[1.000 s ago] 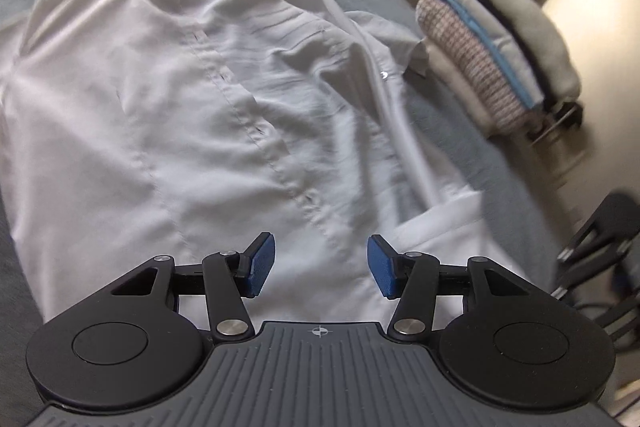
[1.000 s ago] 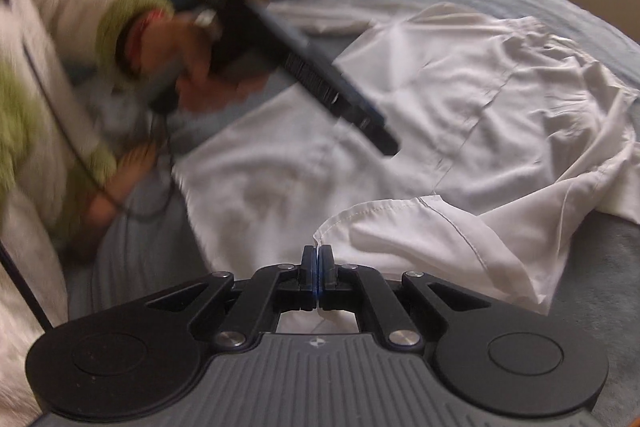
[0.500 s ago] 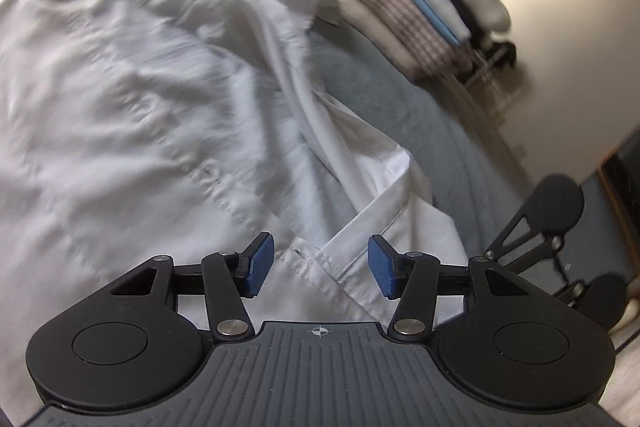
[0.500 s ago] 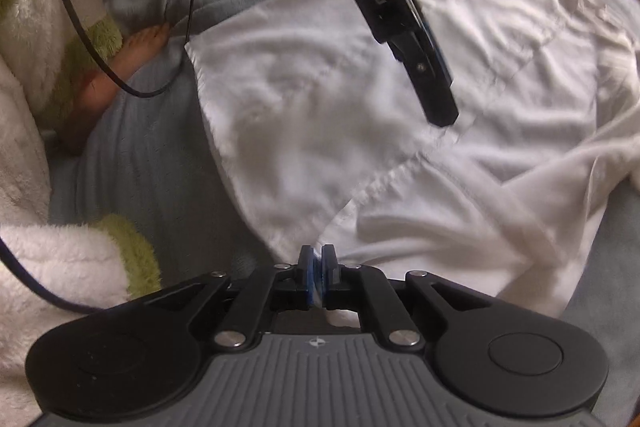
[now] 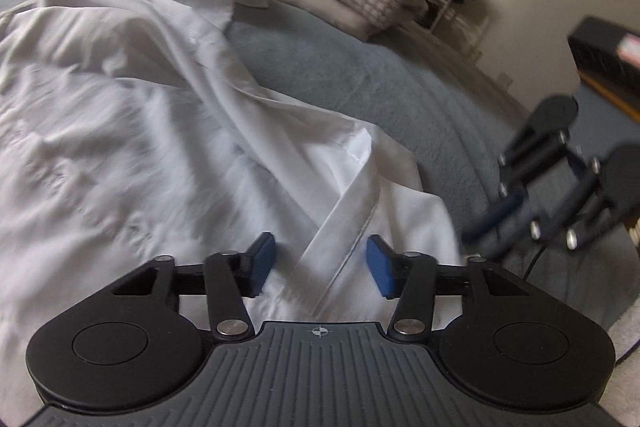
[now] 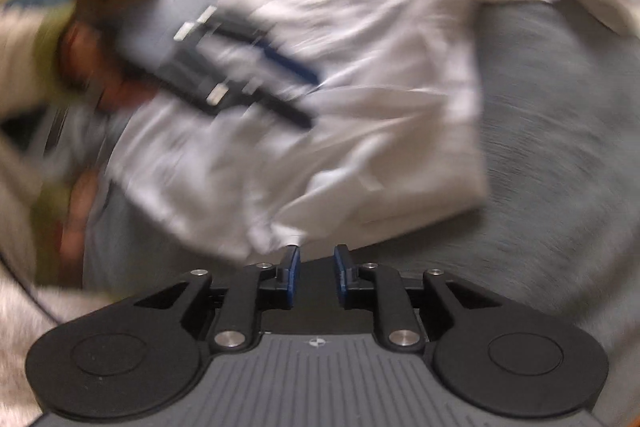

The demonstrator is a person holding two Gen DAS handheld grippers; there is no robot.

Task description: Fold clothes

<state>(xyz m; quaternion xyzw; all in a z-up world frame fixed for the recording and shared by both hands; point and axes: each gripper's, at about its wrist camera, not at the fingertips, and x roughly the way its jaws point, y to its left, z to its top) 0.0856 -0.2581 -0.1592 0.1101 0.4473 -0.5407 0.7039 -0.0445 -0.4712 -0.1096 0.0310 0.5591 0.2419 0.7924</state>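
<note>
The right tongs [image 6: 316,277], clamped on the white shirt [image 5: 160,147] a moment ago, are opening empty; its hem lies at eleven o'clock. The left tongs [image 5: 320,263] close around the folded sleeve cuff [image 5: 344,227], pads not yet pressing.

left tool [image 5: 320,265]: angled downward, jaws closing, cloth between the blue pads [image 5: 262,263], not yet pinched | right tool [image 6: 316,277]: angled steeply down, jaws opening, nothing between the pads [image 6: 292,277], view motion-blurred | hand [image 6: 86,67] grips the left tool's handle, blurred
</note>
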